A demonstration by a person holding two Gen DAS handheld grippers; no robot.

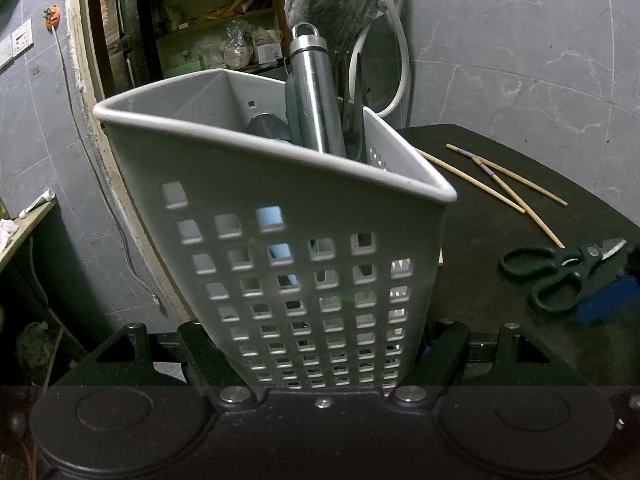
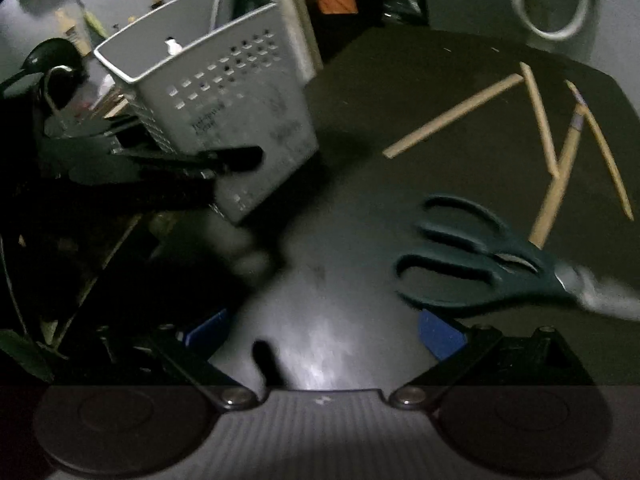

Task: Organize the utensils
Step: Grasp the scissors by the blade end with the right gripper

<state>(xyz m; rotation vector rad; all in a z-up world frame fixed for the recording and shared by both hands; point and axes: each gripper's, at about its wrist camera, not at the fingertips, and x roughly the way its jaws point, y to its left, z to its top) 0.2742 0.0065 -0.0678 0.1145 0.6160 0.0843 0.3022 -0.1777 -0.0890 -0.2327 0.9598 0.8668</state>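
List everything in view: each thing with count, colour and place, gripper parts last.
utensil holder: one, grey plastic with square holes, tilted at the table edge, clamped near its base.
steel handle: one, silver with a hanging loop, standing in the holder beside darker utensils.
chopsticks: several, light wood, scattered loose on the table to the right of the holder.
scissors: one pair, dark green handles, flat on the table near the chopsticks.
table: one, black, under everything.
hose: one, white, looped against the wall behind.
left gripper: black, shut on the holder.
right gripper: blue pads, open, above bare table beside the scissors.
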